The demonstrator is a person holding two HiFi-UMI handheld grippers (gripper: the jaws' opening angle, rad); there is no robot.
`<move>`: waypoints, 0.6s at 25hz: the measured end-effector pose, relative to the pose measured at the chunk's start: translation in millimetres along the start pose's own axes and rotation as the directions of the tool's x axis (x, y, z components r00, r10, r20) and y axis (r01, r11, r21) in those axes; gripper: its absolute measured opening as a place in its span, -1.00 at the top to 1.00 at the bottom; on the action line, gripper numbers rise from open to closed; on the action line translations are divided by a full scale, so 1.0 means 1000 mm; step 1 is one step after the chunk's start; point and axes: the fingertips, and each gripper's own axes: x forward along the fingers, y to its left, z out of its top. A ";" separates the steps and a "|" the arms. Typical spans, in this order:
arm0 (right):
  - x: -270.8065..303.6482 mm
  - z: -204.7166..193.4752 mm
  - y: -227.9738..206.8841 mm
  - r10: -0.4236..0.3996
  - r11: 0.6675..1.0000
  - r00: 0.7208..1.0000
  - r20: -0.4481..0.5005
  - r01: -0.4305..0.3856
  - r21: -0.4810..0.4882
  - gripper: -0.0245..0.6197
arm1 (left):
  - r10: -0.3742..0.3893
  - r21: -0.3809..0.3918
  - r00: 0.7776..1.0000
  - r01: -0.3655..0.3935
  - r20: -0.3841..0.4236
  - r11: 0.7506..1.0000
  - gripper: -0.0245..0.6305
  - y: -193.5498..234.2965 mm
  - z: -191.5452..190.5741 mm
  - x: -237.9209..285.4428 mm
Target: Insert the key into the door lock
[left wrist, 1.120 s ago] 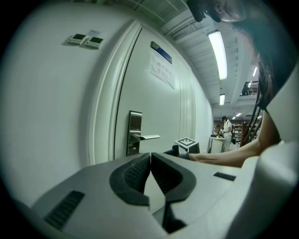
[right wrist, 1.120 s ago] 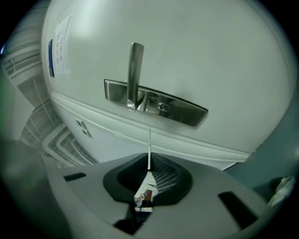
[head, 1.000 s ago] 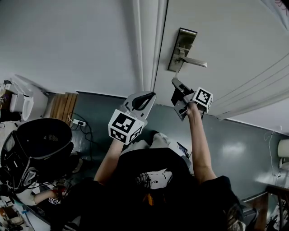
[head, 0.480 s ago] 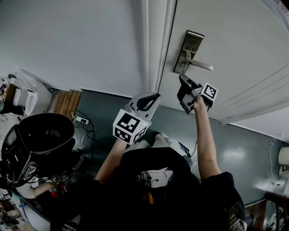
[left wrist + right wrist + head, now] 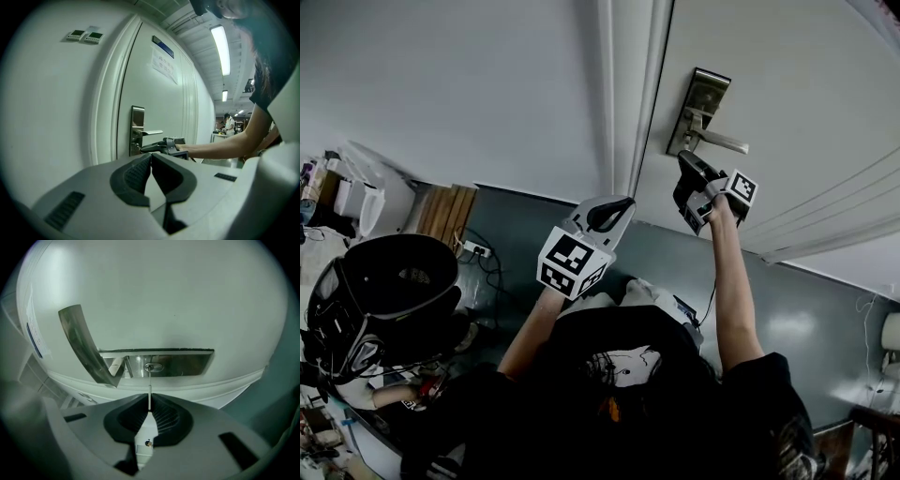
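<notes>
My right gripper (image 5: 149, 409) pinched the key (image 5: 149, 391), tip at the keyhole (image 5: 153, 367). The left gripper (image 5: 151, 158) hung closed and empty. Next, I judged, a straight push inward.

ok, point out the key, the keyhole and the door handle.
key (image 5: 149, 394), right gripper view, mid-blade.
keyhole (image 5: 153, 367), right gripper view, cylinder face.
door handle (image 5: 724, 142), head view, middle of lever.

The thin silver key (image 5: 149, 391) is sticking straight out from the right claw (image 5: 149, 404), whose jaws are pinching it, its tip reaching the round keyhole (image 5: 153, 367) in the brushed-metal door lock (image 5: 185, 363) beside the lever handle (image 5: 86, 345).
</notes>
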 end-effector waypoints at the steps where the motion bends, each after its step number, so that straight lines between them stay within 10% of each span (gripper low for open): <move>1: 0.001 0.001 0.000 0.004 1.000 1.000 -0.001 -0.004 0.005 0.86 | -0.003 0.001 1.000 0.004 -0.003 1.000 0.89 0.000 -0.001 0.001; 15: 0.010 0.030 -0.004 0.075 0.989 0.987 0.139 -0.091 0.112 0.86 | 0.022 -0.009 1.000 -0.022 -0.023 1.000 0.89 0.022 -0.008 0.011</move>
